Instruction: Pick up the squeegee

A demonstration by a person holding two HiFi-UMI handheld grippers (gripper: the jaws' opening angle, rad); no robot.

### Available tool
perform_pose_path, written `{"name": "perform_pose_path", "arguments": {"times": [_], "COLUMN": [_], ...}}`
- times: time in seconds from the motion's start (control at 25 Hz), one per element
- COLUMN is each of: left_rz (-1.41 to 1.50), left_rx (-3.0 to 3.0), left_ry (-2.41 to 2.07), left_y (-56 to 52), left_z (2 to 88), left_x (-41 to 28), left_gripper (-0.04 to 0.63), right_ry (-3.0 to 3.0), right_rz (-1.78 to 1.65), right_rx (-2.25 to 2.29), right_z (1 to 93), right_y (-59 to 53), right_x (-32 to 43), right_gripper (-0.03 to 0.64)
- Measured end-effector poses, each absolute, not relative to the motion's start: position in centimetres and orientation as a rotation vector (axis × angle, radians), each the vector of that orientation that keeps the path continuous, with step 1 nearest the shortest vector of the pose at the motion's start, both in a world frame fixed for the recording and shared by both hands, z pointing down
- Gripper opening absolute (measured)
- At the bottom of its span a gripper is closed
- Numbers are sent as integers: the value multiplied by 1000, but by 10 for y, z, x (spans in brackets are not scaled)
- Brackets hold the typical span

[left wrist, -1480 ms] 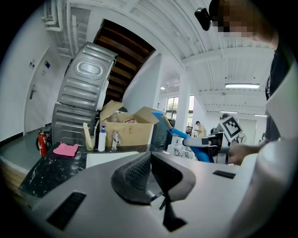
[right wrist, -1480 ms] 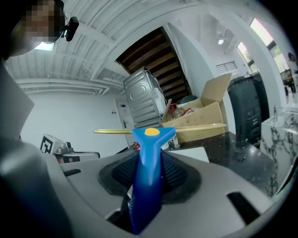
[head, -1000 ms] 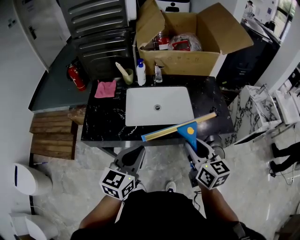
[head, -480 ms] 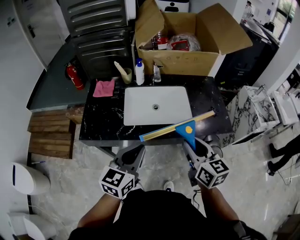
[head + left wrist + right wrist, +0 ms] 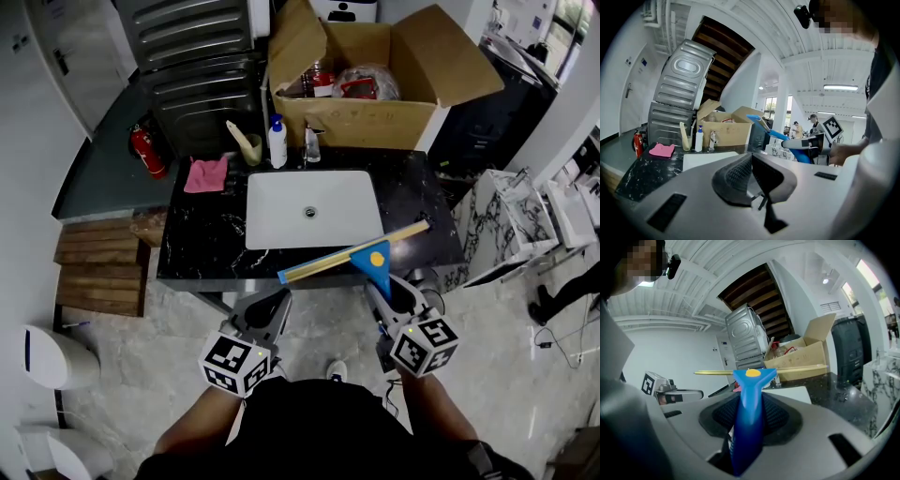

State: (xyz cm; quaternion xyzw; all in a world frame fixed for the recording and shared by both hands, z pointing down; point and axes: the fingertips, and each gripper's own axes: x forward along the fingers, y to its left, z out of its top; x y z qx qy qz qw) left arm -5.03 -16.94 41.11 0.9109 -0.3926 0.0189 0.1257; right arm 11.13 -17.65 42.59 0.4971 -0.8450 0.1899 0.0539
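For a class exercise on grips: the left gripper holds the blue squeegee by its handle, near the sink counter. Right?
No: the right gripper holds the blue squeegee by its handle, near the sink counter, as the right gripper view shows.
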Motion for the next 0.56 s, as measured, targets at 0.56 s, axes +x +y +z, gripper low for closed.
{"name": "perform_pose_path", "arguments": {"times": [0.56], "left_rz": [55], "left_rx": [2660], "left_ry": [-1141], "left_y": [-171], "left_z": [410], "left_x": [-50], "left_gripper": [17], "right_ry": [-2566], "right_rz": [579], "right_rx": [1530], "right_z": [426], "right_y": [-177], "right_x": [115], "right_gripper": [140]}}
